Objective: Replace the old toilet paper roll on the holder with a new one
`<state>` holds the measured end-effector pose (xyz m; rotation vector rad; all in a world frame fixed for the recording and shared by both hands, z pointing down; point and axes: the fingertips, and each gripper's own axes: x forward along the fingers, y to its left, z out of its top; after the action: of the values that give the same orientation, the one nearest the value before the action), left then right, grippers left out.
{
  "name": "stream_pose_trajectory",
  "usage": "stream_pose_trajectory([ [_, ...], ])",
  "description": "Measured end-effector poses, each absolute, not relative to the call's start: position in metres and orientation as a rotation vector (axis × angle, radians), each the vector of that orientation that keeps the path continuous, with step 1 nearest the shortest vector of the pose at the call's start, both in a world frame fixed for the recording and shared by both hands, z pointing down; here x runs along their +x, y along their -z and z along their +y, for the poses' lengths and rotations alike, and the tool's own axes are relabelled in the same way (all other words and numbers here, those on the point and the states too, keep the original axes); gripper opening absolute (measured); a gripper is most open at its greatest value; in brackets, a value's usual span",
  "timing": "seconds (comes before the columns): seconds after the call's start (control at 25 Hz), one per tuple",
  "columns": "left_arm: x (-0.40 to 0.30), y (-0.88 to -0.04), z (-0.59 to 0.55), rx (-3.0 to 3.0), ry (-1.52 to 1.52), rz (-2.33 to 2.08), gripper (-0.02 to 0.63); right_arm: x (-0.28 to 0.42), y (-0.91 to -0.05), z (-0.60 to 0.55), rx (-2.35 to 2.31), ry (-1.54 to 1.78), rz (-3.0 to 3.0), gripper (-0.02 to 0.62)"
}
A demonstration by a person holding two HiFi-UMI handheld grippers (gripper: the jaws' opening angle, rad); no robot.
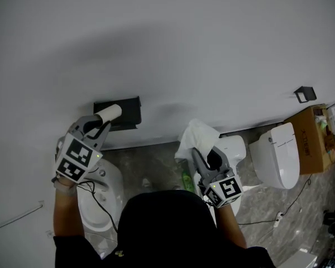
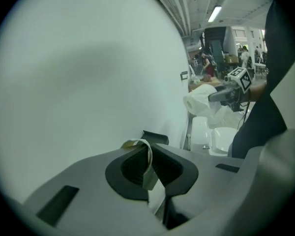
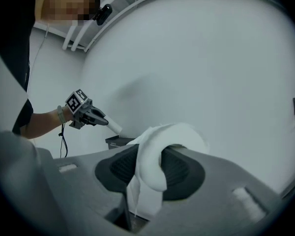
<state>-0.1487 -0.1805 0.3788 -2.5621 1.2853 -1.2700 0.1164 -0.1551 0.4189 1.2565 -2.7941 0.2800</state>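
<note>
The old roll point(image 1: 110, 113), a bare pale cardboard tube, sticks up out of my left gripper point(image 1: 100, 125), just left of the black wall holder point(image 1: 129, 111). In the left gripper view the jaws pinch the old roll point(image 2: 146, 162) by its thin wall, with the holder point(image 2: 155, 137) right behind. My right gripper point(image 1: 205, 159) is shut on the new roll point(image 1: 197, 138), white and soft, held lower right of the holder. The right gripper view shows the new roll point(image 3: 156, 154) squeezed between the pads, and beyond it the left gripper point(image 3: 102, 119) with the old roll point(image 3: 114, 127) above the holder point(image 3: 119, 141).
A plain white wall point(image 1: 173, 43) fills the upper half. Below stand a white toilet point(image 1: 99, 205), a second toilet point(image 1: 230, 152) and a third point(image 1: 280, 155). A green bottle point(image 1: 187, 180) sits on the floor, a cardboard box point(image 1: 311, 139) at the right, a small black fitting point(image 1: 305, 94) on the wall.
</note>
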Motion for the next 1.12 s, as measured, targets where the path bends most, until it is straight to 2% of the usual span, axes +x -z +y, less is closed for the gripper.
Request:
stream_pose_trajectory([
  [0.4, -0.175, -0.409, -0.11, -2.626, 1.055, 1.671, 0.032, 0.063, -0.42, -0.154, 1.006, -0.24, -2.872, 0.133],
  [0.84, -0.191, -0.449, -0.058, -2.7, 0.626, 2.063, 0.032, 0.006, -0.423, -0.14, 0.826, -0.231, -2.897, 0.133],
  [1.12, -0.203, -0.471, -0.043, -2.694, 0.563, 2.168, 0.032, -0.018, -0.424, -0.136, 0.772, -0.211, -2.892, 0.133],
])
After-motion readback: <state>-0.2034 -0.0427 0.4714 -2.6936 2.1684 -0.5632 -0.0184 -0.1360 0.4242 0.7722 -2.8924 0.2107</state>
